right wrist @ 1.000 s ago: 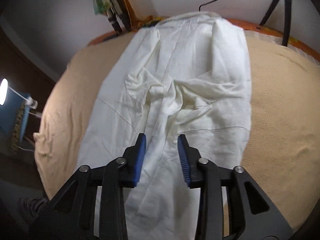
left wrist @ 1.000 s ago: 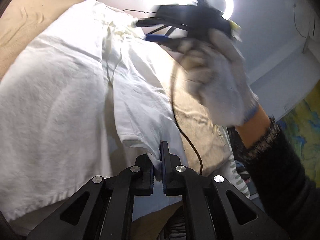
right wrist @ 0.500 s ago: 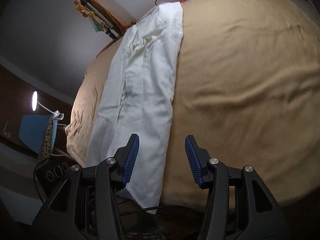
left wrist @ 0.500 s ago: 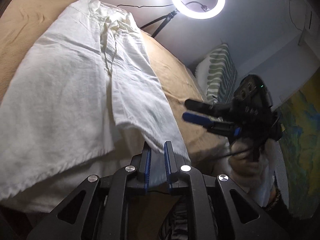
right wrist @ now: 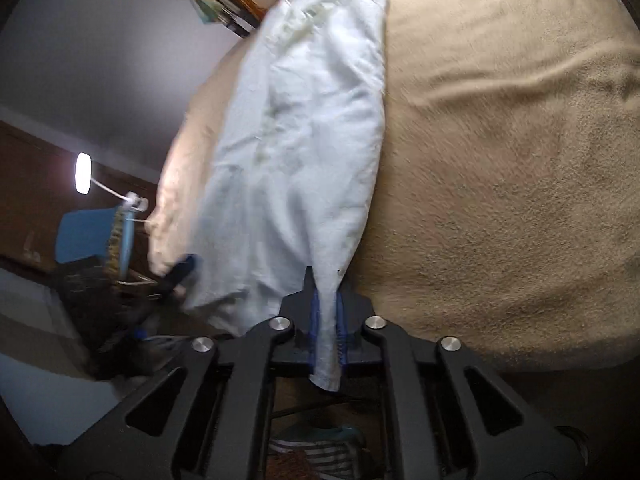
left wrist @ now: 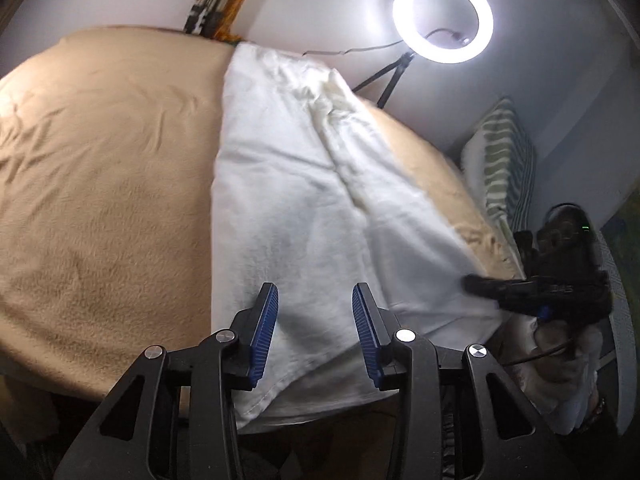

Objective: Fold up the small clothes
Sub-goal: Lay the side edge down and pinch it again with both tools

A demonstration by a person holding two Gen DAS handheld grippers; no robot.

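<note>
Gripping one bottom corner of the white trousers (right wrist: 304, 152), the right tongs (right wrist: 326, 320) are pinching the hem between pressed-together fingers, while the left tongs (left wrist: 315, 330) are hovering spread over the other leg's hem, holding nothing. Judging from this, the corner-grasping step is half done; next the left needs closing on its hem. Farther off, the trousers are lying lengthwise, lightly creased, on the tan bed (left wrist: 100, 168).

Ring light (left wrist: 443, 24), striped pillow (left wrist: 505, 164), tan blanket (left wrist: 100, 168)
</note>
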